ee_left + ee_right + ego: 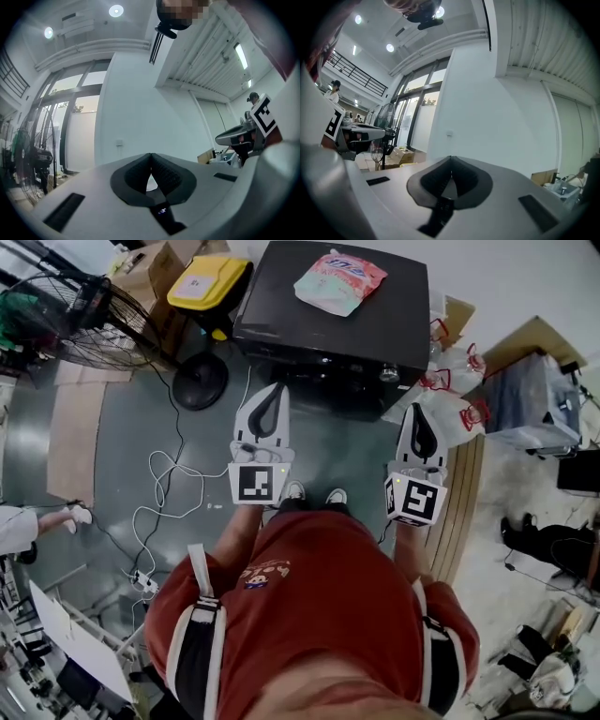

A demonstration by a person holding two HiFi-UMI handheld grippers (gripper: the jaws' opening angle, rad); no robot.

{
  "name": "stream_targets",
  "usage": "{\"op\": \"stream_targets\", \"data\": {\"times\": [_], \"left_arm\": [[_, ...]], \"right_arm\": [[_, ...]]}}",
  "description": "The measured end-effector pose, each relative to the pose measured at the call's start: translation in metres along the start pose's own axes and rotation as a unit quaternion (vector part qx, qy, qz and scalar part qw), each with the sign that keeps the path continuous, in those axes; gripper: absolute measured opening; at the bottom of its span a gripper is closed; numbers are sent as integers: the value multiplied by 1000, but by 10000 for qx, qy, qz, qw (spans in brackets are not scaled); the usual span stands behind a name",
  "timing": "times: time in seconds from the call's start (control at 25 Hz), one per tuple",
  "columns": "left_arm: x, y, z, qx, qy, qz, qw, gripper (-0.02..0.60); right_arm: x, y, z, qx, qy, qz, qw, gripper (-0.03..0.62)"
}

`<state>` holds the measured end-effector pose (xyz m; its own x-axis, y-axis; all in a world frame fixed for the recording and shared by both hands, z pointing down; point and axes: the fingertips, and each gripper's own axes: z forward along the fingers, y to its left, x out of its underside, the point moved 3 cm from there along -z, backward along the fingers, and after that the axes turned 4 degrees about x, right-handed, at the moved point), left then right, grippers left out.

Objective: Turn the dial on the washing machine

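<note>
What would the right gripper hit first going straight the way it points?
Probably the white wall: the right gripper sees nothing nearer. The washing machine seems lower, though depth is unclear.

A grey floor (112, 456) is crossed by a loose white cable (159, 486). A standing fan (89, 320) and cardboard boxes (155, 266) are set at its far left. A white wall (136, 112) is joined on its left by tall windows (70, 131), through which daylight is let in, and round ceiling lights (116, 10) are lit overhead.
</note>
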<state>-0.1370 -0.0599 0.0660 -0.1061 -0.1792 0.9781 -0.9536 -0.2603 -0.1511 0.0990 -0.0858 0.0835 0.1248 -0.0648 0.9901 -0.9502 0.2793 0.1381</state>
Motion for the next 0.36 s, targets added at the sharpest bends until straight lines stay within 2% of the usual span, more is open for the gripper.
{"op": "stream_targets", "data": {"times": [0.36], "left_arm": [[-3,-14,1,-65,68,-41,9999,17]], "right_arm": [[9,-7,-1,-83,18,58,9999,8]]}}
